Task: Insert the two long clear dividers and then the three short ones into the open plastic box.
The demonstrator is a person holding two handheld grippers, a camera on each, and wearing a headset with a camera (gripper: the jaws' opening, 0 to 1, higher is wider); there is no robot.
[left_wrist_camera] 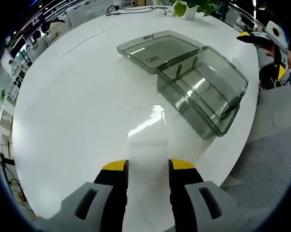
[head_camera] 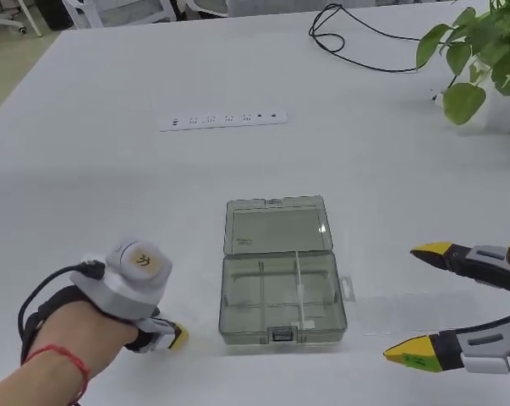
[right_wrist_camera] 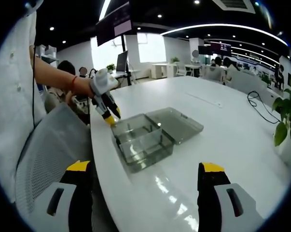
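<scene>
Head view: open plastic box (head_camera: 227, 292) at mid-counter (head_camera: 111, 186), lid laid flat behind it, two upright dividers (head_camera: 298, 283) inside. Left claw (head_camera: 177, 337) low at the box's left, tips down by the counter. Left gripper view: jaws slightly apart, flat divider (left_wrist_camera: 146, 123) lying just ahead and reaching the tips; gripped or not, cannot tell. Right claw (head_camera: 415, 302) at the box's right, released, jaws spread wide, faint clear strip (head_camera: 381, 313) on the counter beside the box.

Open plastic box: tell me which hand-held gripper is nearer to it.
Left. The left hand-held gripper sits just off the front left corner of the open plastic box; the right hand-held gripper hangs open, farther off beyond its right side.
</scene>
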